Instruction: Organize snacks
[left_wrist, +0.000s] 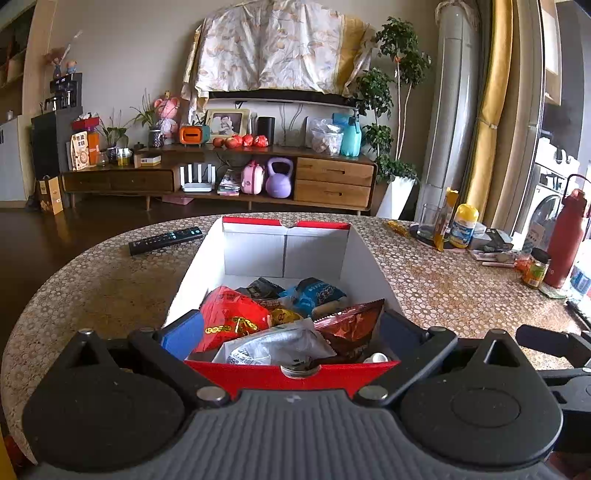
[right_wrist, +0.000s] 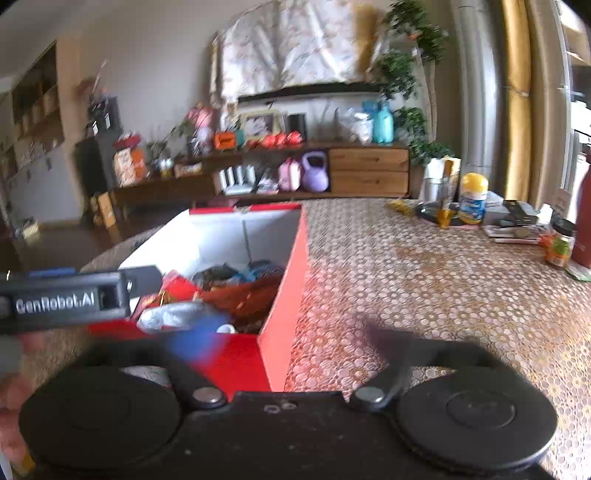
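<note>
Your left claw (left_wrist: 291, 325) has a grey ribbed body, two black round hubs, black linkage arms on silver pivot screws and blue finger pads. Your right claw (right_wrist: 280, 339) looks alike in black; white "GenRobot.AI" lettering marks the left one's side.

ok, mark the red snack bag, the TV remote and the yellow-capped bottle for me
red snack bag (left_wrist: 231, 319): left wrist view, middle of its front face, inside the box.
TV remote (left_wrist: 166, 240): left wrist view, middle of the keypad.
yellow-capped bottle (left_wrist: 464, 229): left wrist view, on its label.
</note>
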